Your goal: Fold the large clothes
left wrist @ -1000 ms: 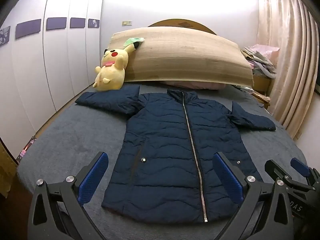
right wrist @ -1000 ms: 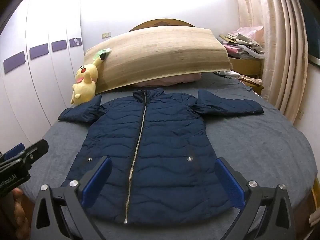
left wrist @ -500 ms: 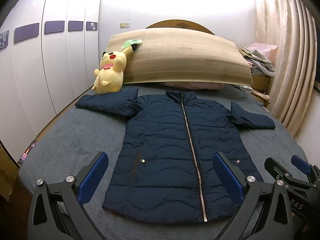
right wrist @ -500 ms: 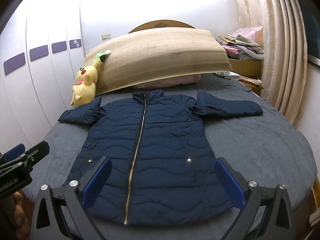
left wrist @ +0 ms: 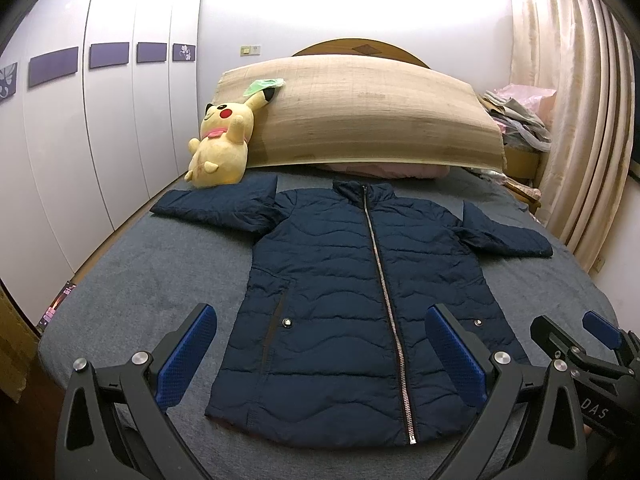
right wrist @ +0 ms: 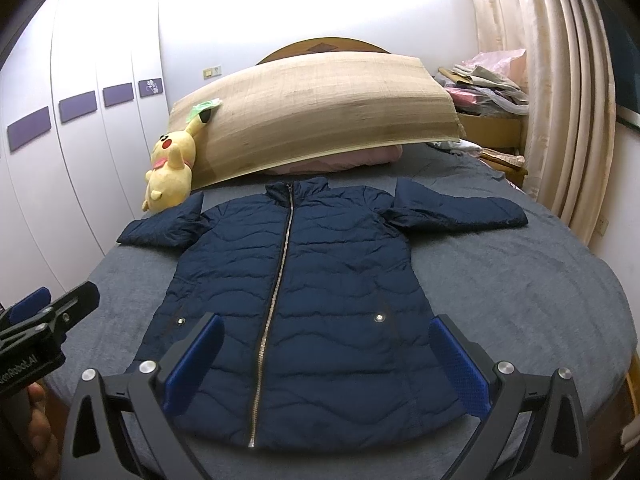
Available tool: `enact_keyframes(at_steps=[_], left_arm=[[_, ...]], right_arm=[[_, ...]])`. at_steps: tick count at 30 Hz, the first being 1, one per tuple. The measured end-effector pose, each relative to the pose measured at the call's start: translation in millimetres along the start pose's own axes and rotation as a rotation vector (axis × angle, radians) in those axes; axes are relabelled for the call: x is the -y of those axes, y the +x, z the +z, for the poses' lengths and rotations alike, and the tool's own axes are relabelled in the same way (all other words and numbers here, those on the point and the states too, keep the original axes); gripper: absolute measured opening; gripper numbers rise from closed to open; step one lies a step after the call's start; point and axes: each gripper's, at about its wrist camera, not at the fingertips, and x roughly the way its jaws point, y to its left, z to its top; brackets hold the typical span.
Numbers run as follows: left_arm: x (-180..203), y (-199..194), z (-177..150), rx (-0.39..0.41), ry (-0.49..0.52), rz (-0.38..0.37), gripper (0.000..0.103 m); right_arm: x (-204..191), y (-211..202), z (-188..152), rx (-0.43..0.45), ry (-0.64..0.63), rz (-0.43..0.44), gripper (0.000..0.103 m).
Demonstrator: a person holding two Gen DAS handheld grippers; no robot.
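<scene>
Along the left edge of the left wrist frame stood white wardrobe doors (left wrist: 100, 152), and right of them a yellow plush (left wrist: 222, 146) leaned on the rolled mat (left wrist: 360, 116) at the head of the bed (left wrist: 132, 280). At frame centre the jacket (left wrist: 340, 288) lay flat and face up on the grey cover, zipped, both sleeves spread out to the sides, hem nearest me. My left gripper (left wrist: 320, 354) hovered over the hem with its blue pads spread wide and nothing between them. At the lower right of that frame the right gripper (left wrist: 576, 344) showed side-on; in its own view the right gripper (right wrist: 326, 364) also stood wide open and empty, above the lower hem. Curtains (left wrist: 580, 100) closed off the right edge.

I judged the fold had not yet begun. To do it well, I would send each gripper out to its own sleeve, pinch near the cuff through both layers of the puffy fabric, and lay the sleeves across the chest before touching the hem. The quilting looked slippery and springy, so a deep bite and a low, slow carry would suit. The left sleeve end lay just beside the plush, so I would lift clear of it.
</scene>
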Motion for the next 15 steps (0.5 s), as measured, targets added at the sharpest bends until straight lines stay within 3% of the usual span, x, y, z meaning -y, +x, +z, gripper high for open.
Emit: enact_keyframes(at_steps=[15], left_arm=[[3.1, 10.0, -3.6, -0.017, 0.010, 0.007, 0.103]], right_arm=[[2.5, 6.9, -3.3, -0.019, 0.001, 0.022, 0.103]])
